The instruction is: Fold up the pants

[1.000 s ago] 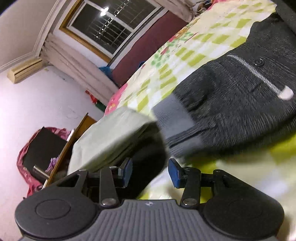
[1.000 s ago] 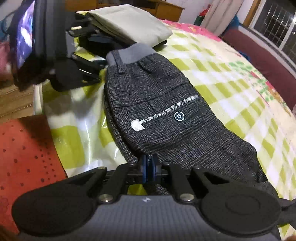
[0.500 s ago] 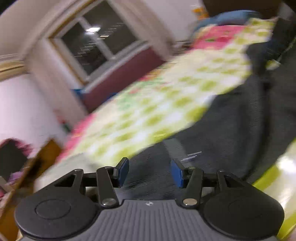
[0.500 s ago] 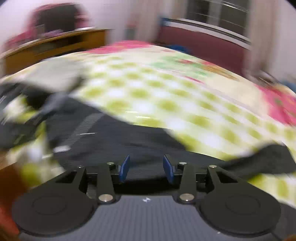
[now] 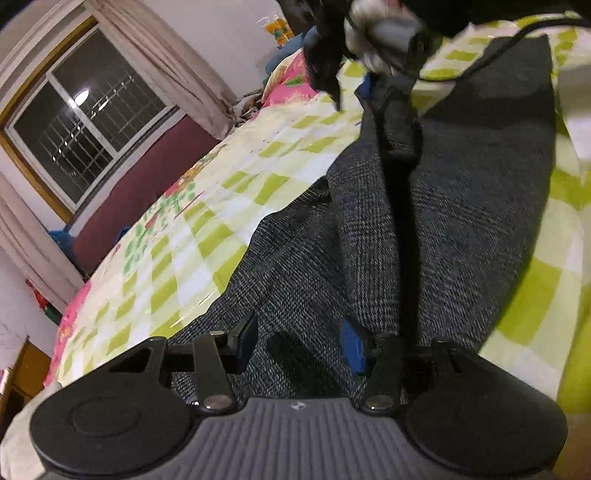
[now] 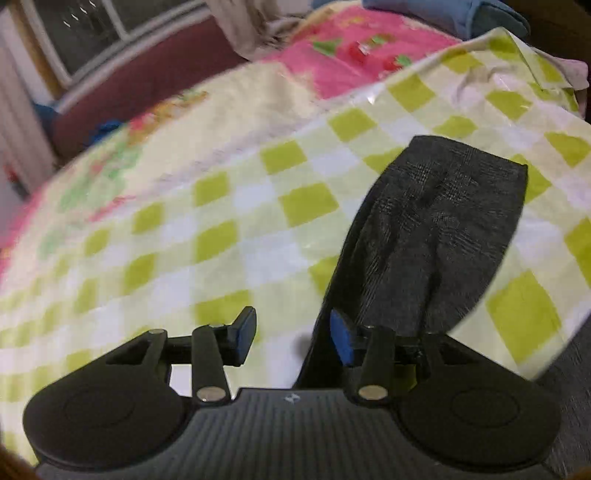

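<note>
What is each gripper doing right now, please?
Left gripper: open over the pants, gripping nothing.
Right gripper: jaws closing, nothing clamped.

My bedroom around the bed

I see a glossy bedcover of lime-green and white checks (image 6: 229, 236) with a pink flowered border (image 6: 343, 48), a barred window in a wooden frame (image 5: 92, 122), pale gathered curtains (image 5: 166, 70), a maroon wall panel below the window (image 5: 147, 177), and a blue folded cloth (image 6: 454, 14) at the bed's far edge.

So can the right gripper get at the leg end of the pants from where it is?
Probably yes. The right gripper, jaws closing and empty, sits at the edge of the pants; the leg lies flat on the checked cover, nothing over it.
</note>
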A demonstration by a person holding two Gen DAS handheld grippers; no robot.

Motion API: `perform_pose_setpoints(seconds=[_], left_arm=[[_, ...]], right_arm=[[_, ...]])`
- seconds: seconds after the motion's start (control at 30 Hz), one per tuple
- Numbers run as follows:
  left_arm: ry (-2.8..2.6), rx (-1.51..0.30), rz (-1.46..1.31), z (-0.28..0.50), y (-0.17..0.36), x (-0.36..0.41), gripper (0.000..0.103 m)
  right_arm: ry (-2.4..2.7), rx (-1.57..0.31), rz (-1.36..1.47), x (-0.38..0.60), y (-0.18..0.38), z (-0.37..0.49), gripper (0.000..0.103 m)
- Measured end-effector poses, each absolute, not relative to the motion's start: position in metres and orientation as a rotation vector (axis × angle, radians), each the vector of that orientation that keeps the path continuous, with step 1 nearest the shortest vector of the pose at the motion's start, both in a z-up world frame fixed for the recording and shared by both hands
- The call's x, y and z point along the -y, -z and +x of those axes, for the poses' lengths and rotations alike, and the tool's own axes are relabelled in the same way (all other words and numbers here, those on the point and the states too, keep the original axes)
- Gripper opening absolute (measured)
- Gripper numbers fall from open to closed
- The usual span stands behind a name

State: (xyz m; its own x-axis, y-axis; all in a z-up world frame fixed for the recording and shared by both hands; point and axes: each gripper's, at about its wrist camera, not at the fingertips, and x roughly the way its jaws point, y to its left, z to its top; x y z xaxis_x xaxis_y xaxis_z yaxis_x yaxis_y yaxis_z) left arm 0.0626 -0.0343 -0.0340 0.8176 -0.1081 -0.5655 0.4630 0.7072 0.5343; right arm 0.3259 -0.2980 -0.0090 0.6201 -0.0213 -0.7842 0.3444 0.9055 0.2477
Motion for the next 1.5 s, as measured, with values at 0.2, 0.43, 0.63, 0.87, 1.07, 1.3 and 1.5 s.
perform_pose_setpoints(seconds=[0.2,0.43,0.63,0.87,1.07,1.3,1.5], left_arm=[[0.32,-0.509,0.731,0.08,0.032,0.041,0.063],[0.317,-0.424,0.742,0.069,0.007,0.063,0.063],[0.411,-0.5,0.825,0.06,0.037,0.093,0.063],[0.391,-0.496,0.971,0.056,0.051,0.109,0.063],[0.387,-0.5,0.979,0.064,0.051,0.118,0.063],[0.396,-0.489,0.969,0.066,0.052,0.122,0.063],[0.424,-0.467,0.959,0.066,0.047,0.128,0.063]], right_arm=[[0.137,-0.818,0.495,0.329,-0.01,0.299,0.005],[-0.083,-0.42,0.704,0.392,-0.12,0.15,0.004],[0.129,-0.52,0.722,0.436,-0.038,0.037,0.008],[0.23,-0.641,0.814,0.461,0.038,0.026,0.011],[0.251,-0.623,0.488,0.449,0.008,0.028,0.023],[0.096,-0.701,0.827,0.481,0.037,0.05,0.038],[-0.033,-0.687,1.036,0.474,0.049,0.053,0.035]])
